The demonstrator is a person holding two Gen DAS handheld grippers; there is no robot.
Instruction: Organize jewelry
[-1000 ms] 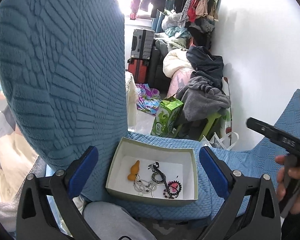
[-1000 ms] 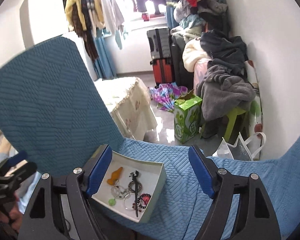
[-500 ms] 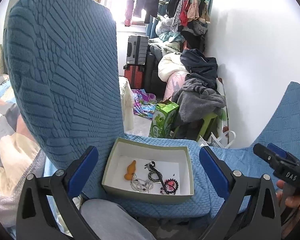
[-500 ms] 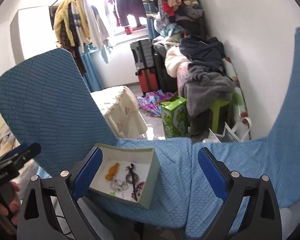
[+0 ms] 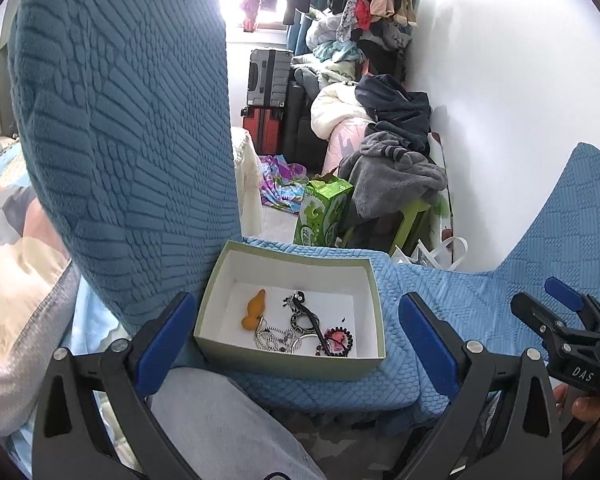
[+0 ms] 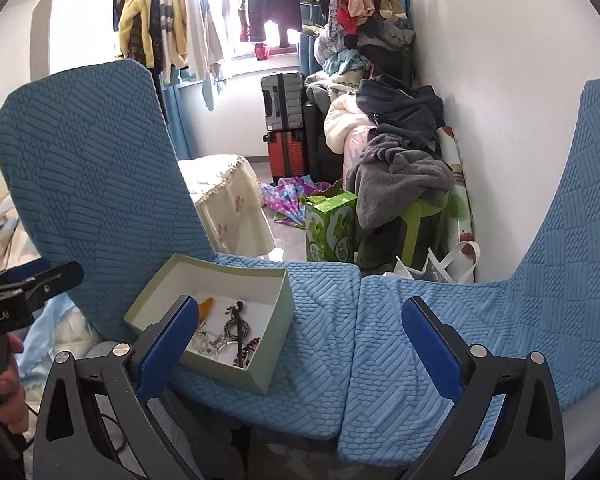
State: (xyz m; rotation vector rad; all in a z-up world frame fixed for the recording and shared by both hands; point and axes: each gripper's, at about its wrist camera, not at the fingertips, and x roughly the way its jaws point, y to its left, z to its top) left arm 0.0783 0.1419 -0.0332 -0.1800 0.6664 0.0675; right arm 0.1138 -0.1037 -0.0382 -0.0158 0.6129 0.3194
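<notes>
box: the shallow pale-green cardboard box with a white inside (image 5: 290,320) is parked on the left quilted light-blue seat cushion (image 5: 440,288), right up against the tall darker-blue textured backrest (image 5: 120,140) at 9 o'clock.
jewelry: everything is heaped toward the box's near edge. An orange gourd-shaped pendant (image 5: 255,312) sits at 10 o'clock of the heap, a black beaded strand with a ring (image 5: 306,312) in the middle, a silvery chain tangle (image 5: 274,338) at 6 o'clock, a pink-and-black round piece (image 5: 337,339) at 4 o'clock.
change: compared with a second ago, both cameras have been pulled back and lifted a bit. The box looks smaller and more of the seat is seen; the pieces themselves look unshifted.
left gripper (image 5: 292,340): spread wide, nothing held, box framed between the blue pads.
right gripper (image 6: 300,344): also spread wide and empty, hanging over the seam between the two cushions, box at 9 o'clock.
meaning: could be lining up for sorting, or backing off once it's all in the box. Can't be called from this.
</notes>
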